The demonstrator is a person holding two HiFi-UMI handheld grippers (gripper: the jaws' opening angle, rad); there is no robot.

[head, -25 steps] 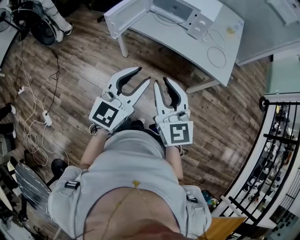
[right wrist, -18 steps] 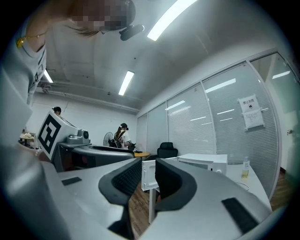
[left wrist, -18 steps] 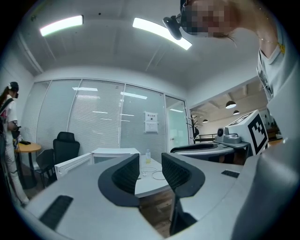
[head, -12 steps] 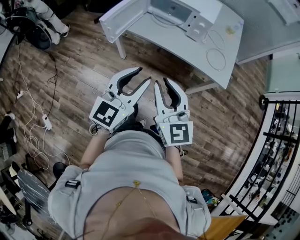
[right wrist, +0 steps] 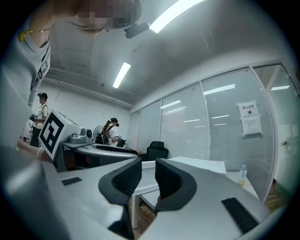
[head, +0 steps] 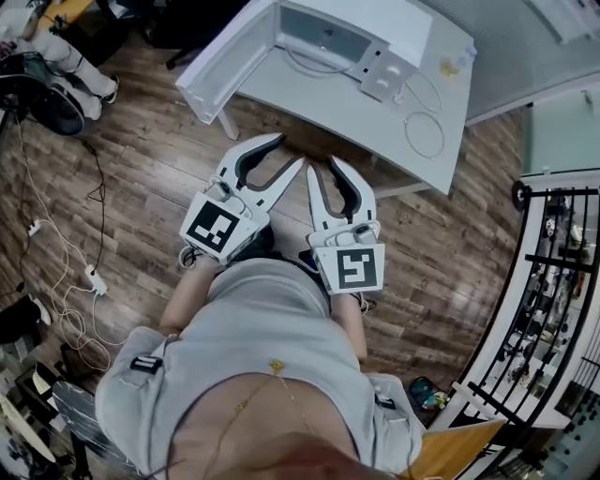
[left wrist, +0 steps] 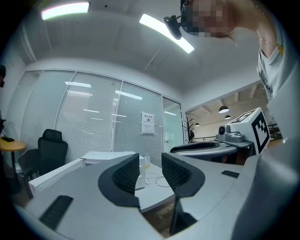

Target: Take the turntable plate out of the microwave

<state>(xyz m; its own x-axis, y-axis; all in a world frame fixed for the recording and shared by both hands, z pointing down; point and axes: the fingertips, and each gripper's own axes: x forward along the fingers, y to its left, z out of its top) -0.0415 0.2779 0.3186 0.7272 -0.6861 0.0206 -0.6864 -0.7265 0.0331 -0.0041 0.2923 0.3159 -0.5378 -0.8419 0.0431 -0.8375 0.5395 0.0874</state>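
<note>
Left tool [head: 291,148], right tool [head: 322,163] — one microwave [head: 361,19]

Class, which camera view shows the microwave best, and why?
The head view: the microwave stands on the table, seen from above, door swung open. The two gripper views show only a low white edge, partly hidden.

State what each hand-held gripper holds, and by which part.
Nothing is held: the left hand-held gripper and right hand-held gripper both have jaws apart, empty.
</note>
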